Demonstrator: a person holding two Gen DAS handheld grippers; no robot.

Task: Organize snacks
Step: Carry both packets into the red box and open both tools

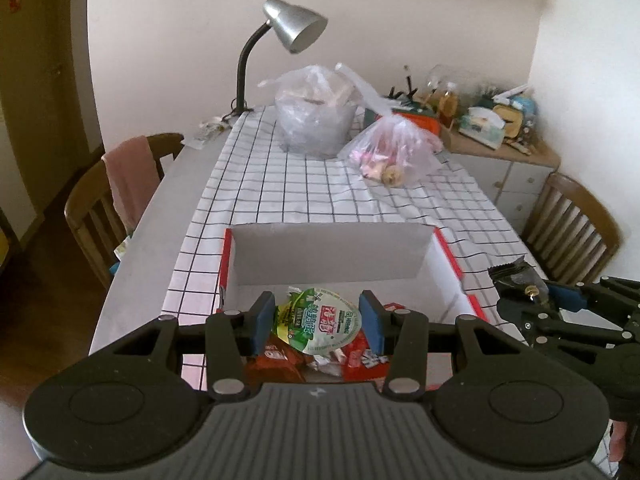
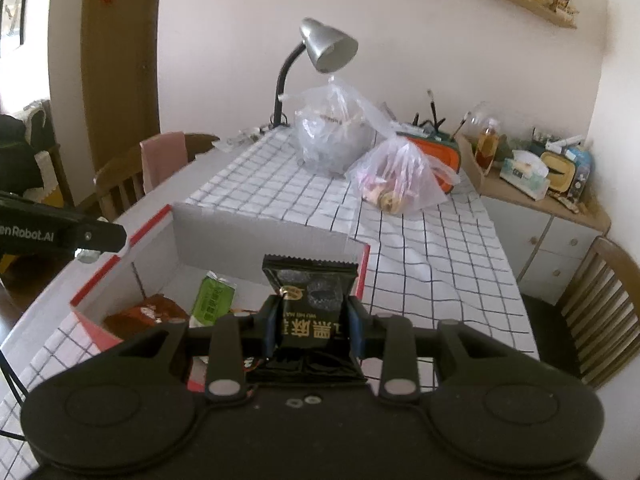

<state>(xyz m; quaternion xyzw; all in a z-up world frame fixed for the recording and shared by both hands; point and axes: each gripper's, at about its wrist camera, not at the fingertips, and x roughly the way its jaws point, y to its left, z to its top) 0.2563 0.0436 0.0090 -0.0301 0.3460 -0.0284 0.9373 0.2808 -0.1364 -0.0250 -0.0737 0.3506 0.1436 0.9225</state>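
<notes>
A white cardboard box with red edges [image 1: 444,268] stands open on the checked tablecloth; it also shows in the right wrist view [image 2: 260,240]. My left gripper [image 1: 318,322] is shut on a round green-and-white lidded cup snack [image 1: 324,318] above the box's near end. Red and brown snack packets [image 1: 276,360] lie in the box below it. My right gripper [image 2: 314,320] is shut on a black snack packet [image 2: 310,300], held upright at the box's near right corner. A green packet [image 2: 212,296] and a brown packet [image 2: 148,314] lie inside the box.
A plastic bag of snacks [image 1: 394,152] and a bigger clear bag [image 1: 316,116] sit at the table's far end by a silver desk lamp [image 1: 294,26]. Wooden chairs stand left [image 1: 96,208] and right [image 1: 572,232]. A cluttered cabinet [image 1: 500,136] is at far right.
</notes>
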